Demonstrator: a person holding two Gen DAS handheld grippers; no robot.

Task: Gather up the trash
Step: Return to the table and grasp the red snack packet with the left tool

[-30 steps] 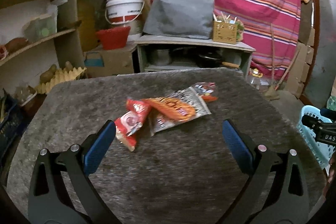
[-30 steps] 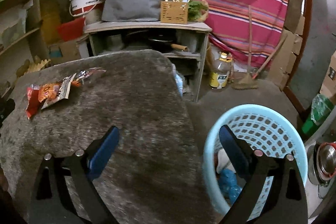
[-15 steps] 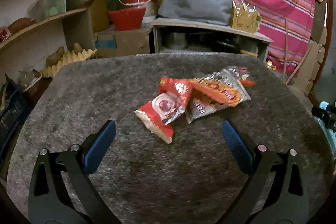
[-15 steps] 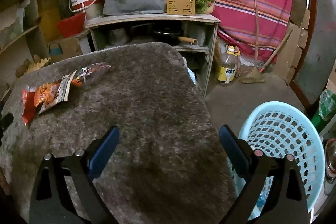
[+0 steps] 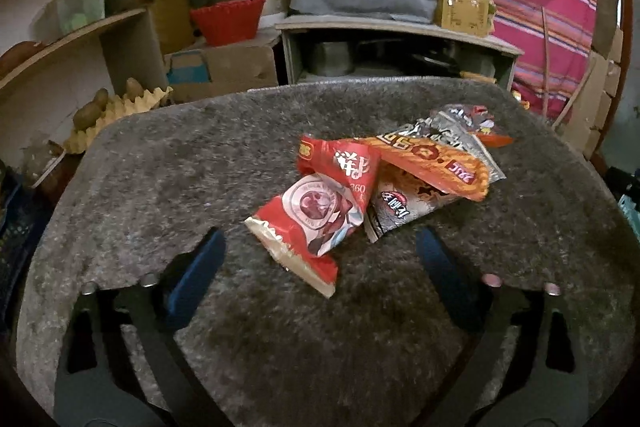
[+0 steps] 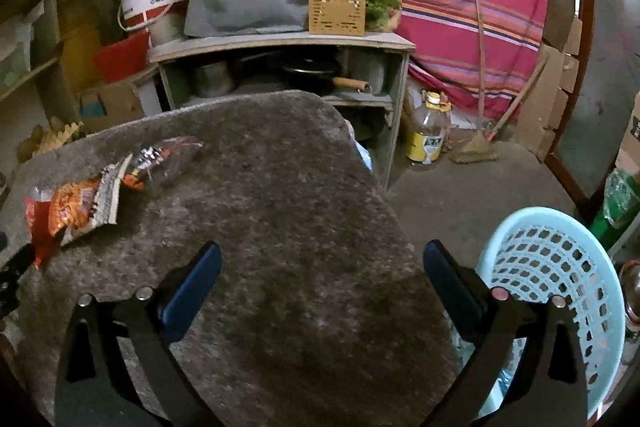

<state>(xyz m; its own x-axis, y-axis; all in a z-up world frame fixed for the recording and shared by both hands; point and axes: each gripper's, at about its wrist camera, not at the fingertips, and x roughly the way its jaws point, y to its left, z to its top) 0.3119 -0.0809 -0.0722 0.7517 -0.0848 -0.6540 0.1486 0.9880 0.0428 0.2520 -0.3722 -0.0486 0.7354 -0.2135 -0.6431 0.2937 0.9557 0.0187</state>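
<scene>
- Both grippers are standing with jaws apart, holding nothing. The left gripper (image 5: 320, 259) has just been narrowing its jaws, with the near corner of the crumpled red foil snack wrapper (image 5: 320, 211) lying between the blue pads, untouched; that looks like lining up for a pinch.
- Trash is lying heaped on the grey fuzzy mat-covered table (image 5: 160, 167): an orange wrapper (image 5: 436, 163) and a silver wrapper (image 5: 460, 139) at two o'clock from the red one, overlapping it.
- The right gripper (image 6: 322, 283) is hovering over bare mat, probably waiting beside the pale blue perforated plastic basket (image 6: 560, 259) at its three o'clock, off the table edge, likely the drop point.
</scene>
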